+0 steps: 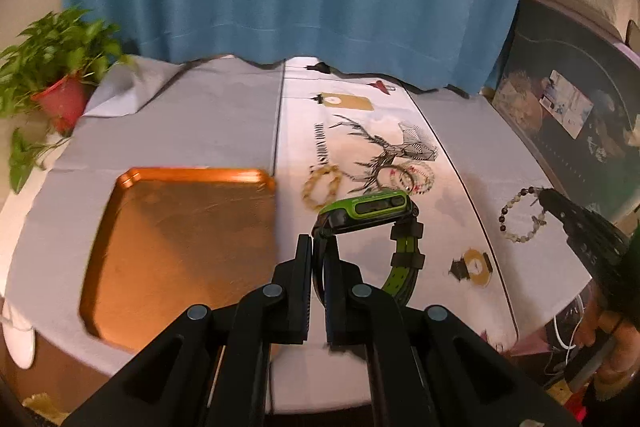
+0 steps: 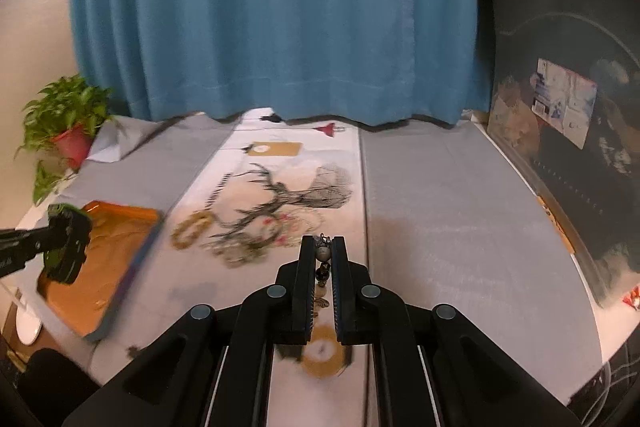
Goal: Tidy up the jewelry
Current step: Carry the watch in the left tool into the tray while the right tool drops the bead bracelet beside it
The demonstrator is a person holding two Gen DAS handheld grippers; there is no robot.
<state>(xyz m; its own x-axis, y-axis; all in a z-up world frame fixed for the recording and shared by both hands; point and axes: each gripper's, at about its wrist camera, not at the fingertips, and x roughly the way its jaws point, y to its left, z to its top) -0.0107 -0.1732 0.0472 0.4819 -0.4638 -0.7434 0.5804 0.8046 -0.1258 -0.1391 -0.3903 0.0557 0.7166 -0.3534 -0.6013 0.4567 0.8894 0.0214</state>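
The left gripper (image 1: 320, 247) fingers are closed on the strap of the watch (image 1: 366, 207); its heavy head hangs beyond the tips (it may swing). The right gripper (image 2: 323, 247) fingers pinch the bracelet (image 2: 322, 255), light and limp, by one bead.

The left gripper (image 1: 319, 247) is clamped on the strap of a green and black wristwatch (image 1: 370, 213), held above the grey and white printed tablecloth (image 1: 224, 131). Left of it lies a rectangular copper-coloured tray (image 1: 132, 187). Beyond the watch, a yellow beaded bracelet (image 1: 321, 189) and pale beaded bracelets (image 1: 412, 177) rest on the deer print. At right, the right gripper (image 1: 538, 193) holds a bracelet of white and dark beads (image 1: 520, 215).
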